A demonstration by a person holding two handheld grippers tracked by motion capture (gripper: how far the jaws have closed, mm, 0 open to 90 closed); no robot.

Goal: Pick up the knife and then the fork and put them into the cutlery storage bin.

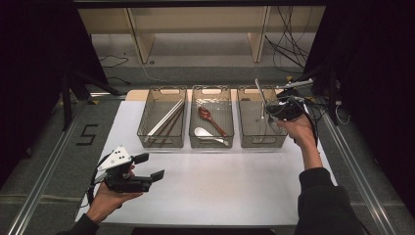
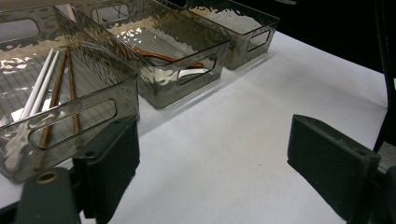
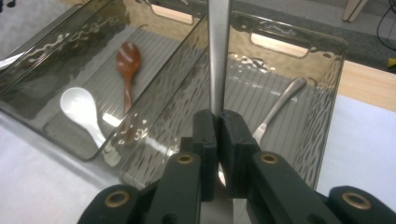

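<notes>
Three clear bins stand in a row at the back of the white mat (image 1: pixel 220 186). My right gripper (image 1: pixel 274 111) (image 3: pixel 218 119) is shut on the handle of a metal utensil (image 1: pixel 261 93) (image 3: pixel 218 56), which sticks up and away above the right bin (image 1: pixel 262 144) (image 3: pixel 299 35). Another metal utensil (image 3: pixel 280 105) lies inside that bin. At the front left, low over the mat, my left gripper (image 1: pixel 150 166) (image 2: pixel 212 158) is open with nothing between its jaws.
The middle bin (image 1: pixel 211 145) holds a wooden spoon (image 1: pixel 208 117) (image 3: pixel 128 60) and a white spoon (image 1: pixel 203 133) (image 3: pixel 81 107). White and brown chopsticks (image 1: pixel 166 120) (image 2: pixel 44 88) lie in the left bin (image 1: pixel 161 145). Cables hang behind the table at the right.
</notes>
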